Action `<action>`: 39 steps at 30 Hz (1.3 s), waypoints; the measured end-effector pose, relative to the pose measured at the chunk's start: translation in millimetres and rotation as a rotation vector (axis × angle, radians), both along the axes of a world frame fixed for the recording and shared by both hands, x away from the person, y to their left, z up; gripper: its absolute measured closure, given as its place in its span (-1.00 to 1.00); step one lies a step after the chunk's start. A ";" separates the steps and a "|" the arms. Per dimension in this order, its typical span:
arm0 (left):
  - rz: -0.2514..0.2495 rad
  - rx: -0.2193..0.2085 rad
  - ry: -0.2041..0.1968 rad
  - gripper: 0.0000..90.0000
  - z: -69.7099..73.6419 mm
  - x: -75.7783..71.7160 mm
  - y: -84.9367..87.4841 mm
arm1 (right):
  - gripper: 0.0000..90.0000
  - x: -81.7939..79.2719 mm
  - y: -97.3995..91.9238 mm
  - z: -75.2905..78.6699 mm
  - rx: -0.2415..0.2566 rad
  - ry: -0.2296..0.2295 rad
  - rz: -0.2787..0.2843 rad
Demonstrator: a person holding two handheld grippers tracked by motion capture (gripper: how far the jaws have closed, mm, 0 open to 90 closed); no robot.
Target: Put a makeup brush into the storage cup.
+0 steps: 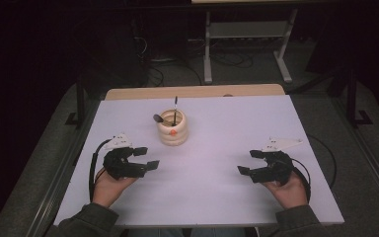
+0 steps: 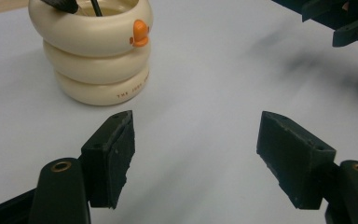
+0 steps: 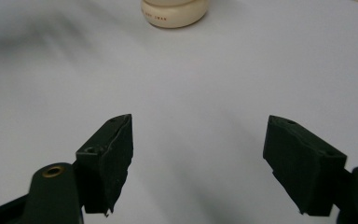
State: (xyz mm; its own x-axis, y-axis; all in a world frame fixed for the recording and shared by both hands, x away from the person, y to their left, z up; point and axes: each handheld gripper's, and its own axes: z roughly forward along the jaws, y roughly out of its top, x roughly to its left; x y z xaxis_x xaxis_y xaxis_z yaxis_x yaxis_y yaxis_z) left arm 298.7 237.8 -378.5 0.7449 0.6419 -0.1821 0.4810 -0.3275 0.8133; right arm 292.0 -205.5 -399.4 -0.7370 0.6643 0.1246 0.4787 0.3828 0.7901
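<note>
High view: a white table (image 1: 217,197) in a dark room, both tools (image 1: 146,157) (image 1: 249,162) wide, gripping nothing.

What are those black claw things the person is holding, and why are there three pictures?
They are grabbing tools, one in each hand. The high view looks down on the white table: the left gripper and the right gripper both stand open and hold nothing. The other two pictures come from small cameras riding on each tool, looking along its two black jaws. On the table stands a cream holder shaped like stacked rings, with an orange knob and dark tools standing in it.
</note>
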 end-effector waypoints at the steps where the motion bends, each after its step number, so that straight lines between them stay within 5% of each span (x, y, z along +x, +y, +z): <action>1: -0.006 0.009 -0.005 -0.39 -0.5 -0.3 0.7 | -0.50 -0.2 0.2 -0.1 0.000 -0.001 -0.006; 26: 0.035 -0.004 -0.038 -0.49 -11.8 -26.3 18.1 | -0.62 -4.8 -3.9 -5.0 -0.014 -0.005 -0.049; 39: 0.014 0.015 -0.047 -0.51 -16.2 -37.2 17.7 | -0.65 -8.7 -7.3 -9.6 -0.015 0.003 -0.060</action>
